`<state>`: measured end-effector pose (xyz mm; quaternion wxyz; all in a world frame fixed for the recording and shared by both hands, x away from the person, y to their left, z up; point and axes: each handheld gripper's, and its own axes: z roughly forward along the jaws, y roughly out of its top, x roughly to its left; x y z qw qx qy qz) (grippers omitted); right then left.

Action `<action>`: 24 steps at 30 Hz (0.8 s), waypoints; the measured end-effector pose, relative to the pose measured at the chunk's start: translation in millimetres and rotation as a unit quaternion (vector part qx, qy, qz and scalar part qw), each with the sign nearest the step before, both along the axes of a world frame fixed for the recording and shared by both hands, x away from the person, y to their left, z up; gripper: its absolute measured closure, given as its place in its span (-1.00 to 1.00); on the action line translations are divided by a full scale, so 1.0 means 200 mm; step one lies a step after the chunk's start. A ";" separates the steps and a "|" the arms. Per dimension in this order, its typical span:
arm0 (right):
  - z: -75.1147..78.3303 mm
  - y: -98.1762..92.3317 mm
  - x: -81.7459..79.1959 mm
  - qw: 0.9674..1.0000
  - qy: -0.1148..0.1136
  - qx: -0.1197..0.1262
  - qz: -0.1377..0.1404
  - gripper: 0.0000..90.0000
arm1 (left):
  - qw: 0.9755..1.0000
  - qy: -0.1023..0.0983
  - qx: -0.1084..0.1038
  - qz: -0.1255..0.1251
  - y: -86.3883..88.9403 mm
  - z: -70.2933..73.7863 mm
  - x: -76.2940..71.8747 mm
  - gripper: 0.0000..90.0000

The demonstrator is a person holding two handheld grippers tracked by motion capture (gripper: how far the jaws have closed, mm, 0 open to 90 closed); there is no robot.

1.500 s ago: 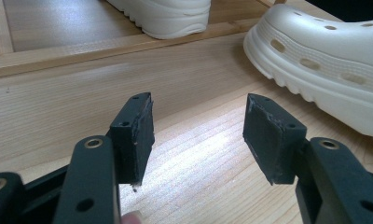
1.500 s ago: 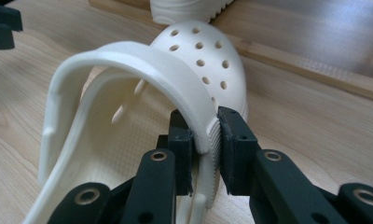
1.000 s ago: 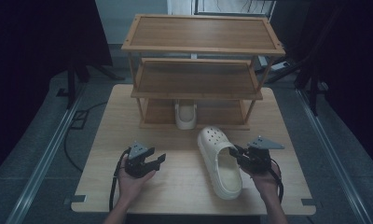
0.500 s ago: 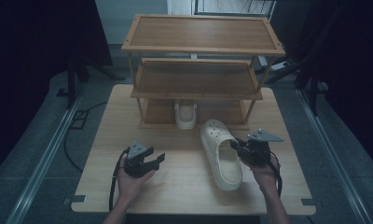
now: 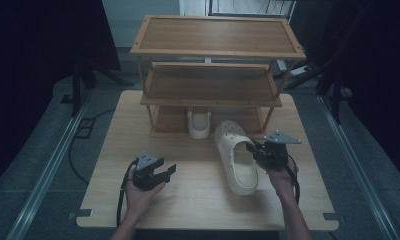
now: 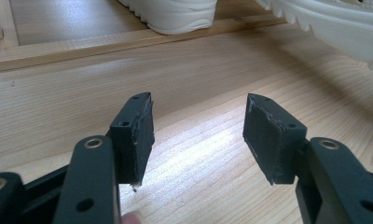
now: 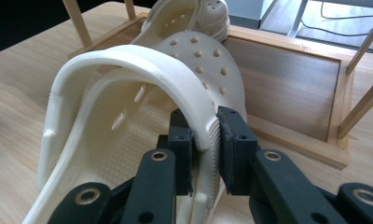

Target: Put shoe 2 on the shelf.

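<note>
Two cream perforated foam clogs are pictured at a three-tier wooden shoe rack (image 5: 213, 55) on a pale wooden table (image 5: 198, 205). One clog (image 5: 236, 159) is lying on the table just before the rack, its side wall pinched between the jaws of the right gripper (image 7: 204, 140); the other clog (image 5: 199, 123) is parked on the bottom shelf. The left gripper (image 6: 197, 133) is held spread and empty above the tabletop. The gripped clog is judged light, springy and slightly yielding, best taken by its rim or heel strap. No brand or lettering can be read.
</note>
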<state>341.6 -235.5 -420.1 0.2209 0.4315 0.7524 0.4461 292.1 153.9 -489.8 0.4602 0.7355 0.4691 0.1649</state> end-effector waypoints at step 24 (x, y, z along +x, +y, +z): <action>-0.06 0.04 0.20 0.999 -0.009 -0.003 -0.041 0.71 | 1.000 0.012 0.001 0.010 0.03 -0.03 0.02 -0.05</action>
